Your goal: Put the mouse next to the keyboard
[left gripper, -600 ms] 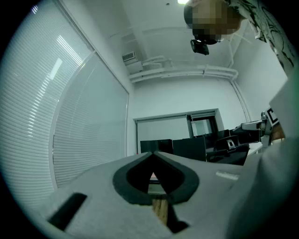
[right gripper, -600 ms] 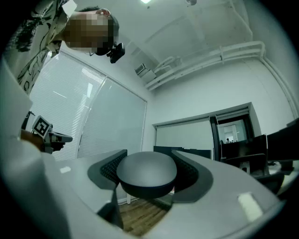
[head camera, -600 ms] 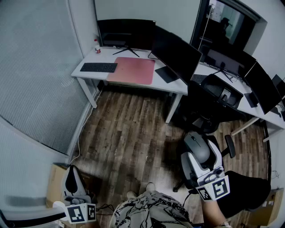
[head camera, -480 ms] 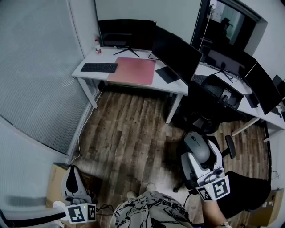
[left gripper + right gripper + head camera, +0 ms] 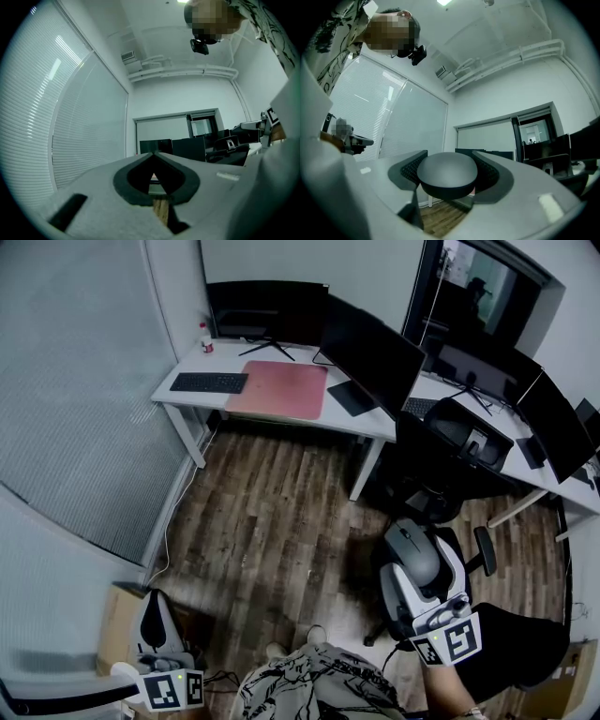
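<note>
The mouse (image 5: 413, 557) is off the worktop (image 5: 186, 362), gripped by its sides in the right claw (image 5: 417, 538) low at the right, above the wood floor (image 5: 272, 512) and well apart from the keyboard (image 5: 208, 382). At the lower left, the left claw (image 5: 150, 596) is held level. In its own view its tips (image 5: 153, 154) meet, with nothing between them. At the far side of the room, the keyboard lies at the left end of the white worktop, just beside a pink mat (image 5: 277, 389) on its right. A dark monitor (image 5: 266, 310) stands behind them and a second one (image 5: 370, 352) stands further right. A black chair (image 5: 459, 432) stands right of that. In the right gripper view, the grey mouse (image 5: 447, 176) fills the gap of the right claw (image 5: 449, 164), with a ribbed pad against each side.
</note>
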Motion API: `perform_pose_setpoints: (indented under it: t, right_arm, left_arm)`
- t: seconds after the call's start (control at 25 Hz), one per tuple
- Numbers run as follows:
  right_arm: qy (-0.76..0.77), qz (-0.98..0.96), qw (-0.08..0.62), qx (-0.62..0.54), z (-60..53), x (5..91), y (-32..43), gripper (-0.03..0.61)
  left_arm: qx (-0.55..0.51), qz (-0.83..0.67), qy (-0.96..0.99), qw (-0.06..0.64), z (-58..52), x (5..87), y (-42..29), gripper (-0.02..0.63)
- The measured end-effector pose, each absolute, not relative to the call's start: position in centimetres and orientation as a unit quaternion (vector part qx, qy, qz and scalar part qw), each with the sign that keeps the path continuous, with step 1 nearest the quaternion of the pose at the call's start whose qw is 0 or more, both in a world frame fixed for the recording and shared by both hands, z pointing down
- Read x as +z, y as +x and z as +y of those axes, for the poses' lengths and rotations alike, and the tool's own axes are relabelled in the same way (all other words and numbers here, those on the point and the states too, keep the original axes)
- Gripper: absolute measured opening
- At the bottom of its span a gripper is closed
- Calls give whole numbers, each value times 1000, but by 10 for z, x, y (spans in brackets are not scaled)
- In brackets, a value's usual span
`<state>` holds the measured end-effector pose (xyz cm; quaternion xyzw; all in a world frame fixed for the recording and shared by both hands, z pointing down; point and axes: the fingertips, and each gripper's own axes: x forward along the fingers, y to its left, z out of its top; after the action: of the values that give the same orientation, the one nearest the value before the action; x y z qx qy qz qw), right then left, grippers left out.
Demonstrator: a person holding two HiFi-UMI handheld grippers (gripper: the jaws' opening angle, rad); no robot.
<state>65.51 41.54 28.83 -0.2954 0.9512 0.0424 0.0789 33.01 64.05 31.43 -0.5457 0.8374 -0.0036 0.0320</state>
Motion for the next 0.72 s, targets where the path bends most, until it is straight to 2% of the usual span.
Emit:
perform_pose_setpoints:
  t: [0.72]
  right_arm:
    - [-250, 964, 81, 43, 375, 293, 650, 307]
  left_arm:
    - [-8, 854, -519, 36, 608, 312, 356, -9]
